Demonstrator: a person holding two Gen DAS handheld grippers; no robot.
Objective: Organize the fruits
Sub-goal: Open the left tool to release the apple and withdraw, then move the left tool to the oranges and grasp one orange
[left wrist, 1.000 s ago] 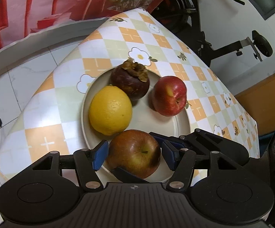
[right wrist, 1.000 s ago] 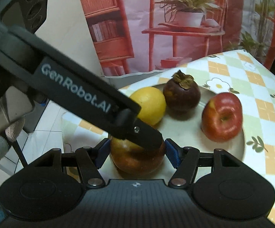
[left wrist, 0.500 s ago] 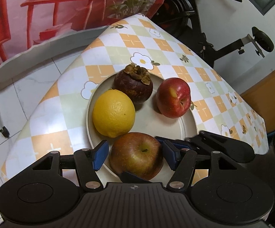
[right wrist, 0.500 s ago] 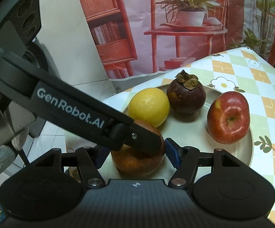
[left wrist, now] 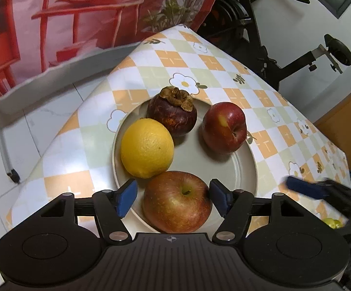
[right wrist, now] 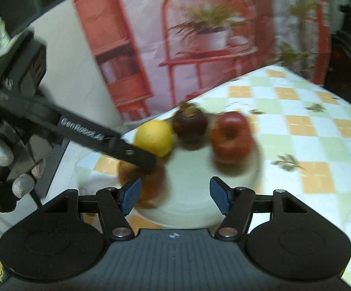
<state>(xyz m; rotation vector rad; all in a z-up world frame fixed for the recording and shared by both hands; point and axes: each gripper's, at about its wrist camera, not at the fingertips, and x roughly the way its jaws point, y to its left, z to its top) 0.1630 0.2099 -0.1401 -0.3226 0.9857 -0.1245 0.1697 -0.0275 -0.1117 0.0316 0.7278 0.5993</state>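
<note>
Russet apple at 6 o'clock on the pale plate, stem up, touching the yellow citrus at 9 o'clock; mangosteen at 12 o'clock, red apple at 2 o'clock, standing apart from the rest. Plate near the corner of the checked, flower-printed tablecloth. Left gripper astride the russet apple, blue pads either side with a visible gap at each flank, jaws just opened further, gripping nothing. Right gripper blurred, jaws about half apart over bare plate, empty; russet apple just beside its left pad, contact not discernible. In the left wrist view, a right-gripper finger at 3 o'clock, off the plate, over the cloth
</note>
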